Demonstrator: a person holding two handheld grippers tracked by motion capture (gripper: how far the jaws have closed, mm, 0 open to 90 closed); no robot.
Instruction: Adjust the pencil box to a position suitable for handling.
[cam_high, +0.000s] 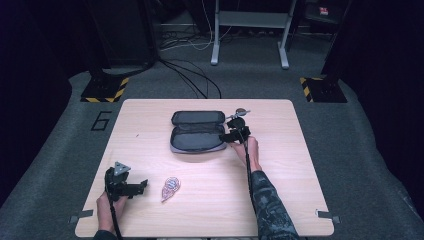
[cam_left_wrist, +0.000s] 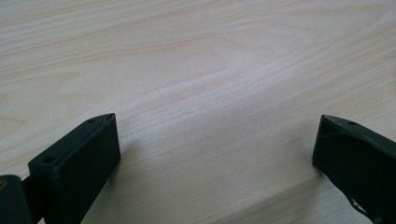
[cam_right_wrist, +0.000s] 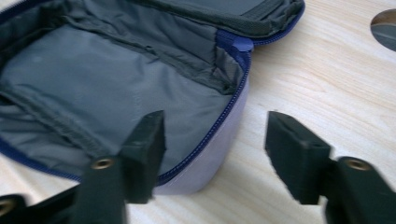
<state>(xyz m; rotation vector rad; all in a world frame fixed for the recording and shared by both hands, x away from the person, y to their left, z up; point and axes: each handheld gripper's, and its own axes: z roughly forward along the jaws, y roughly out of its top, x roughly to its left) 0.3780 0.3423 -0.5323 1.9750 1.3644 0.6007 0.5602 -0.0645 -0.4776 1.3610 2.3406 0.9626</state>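
Item: open zip pouch (cam_high: 198, 131), table (cam_high: 280, 200) centre, toward 12 o'clock. Soft fabric, light, floppy; I'd take its stiffer zipper rim. My right gripper (cam_right_wrist: 215, 144) straddles that rim, unclamped. Left gripper (cam_left_wrist: 215, 149) released, at 7 o'clock.

Recording lab or test bay, not a home. I work at a bare light-wood table (cam_high: 150, 125) on grey carpet (cam_high: 350, 150) that has a "6" (cam_high: 101, 120) marked on it. Dark curtains (cam_high: 30, 75) close both sides. Two black stand bases with yellow-black hazard tape (cam_high: 105, 90) (cam_high: 322, 89) flank the far edge. Loose cables (cam_high: 192, 75) run across the floor toward a grey metal frame (cam_high: 250, 30). Small metal brackets (cam_high: 327, 216) sit at the table's near corners.
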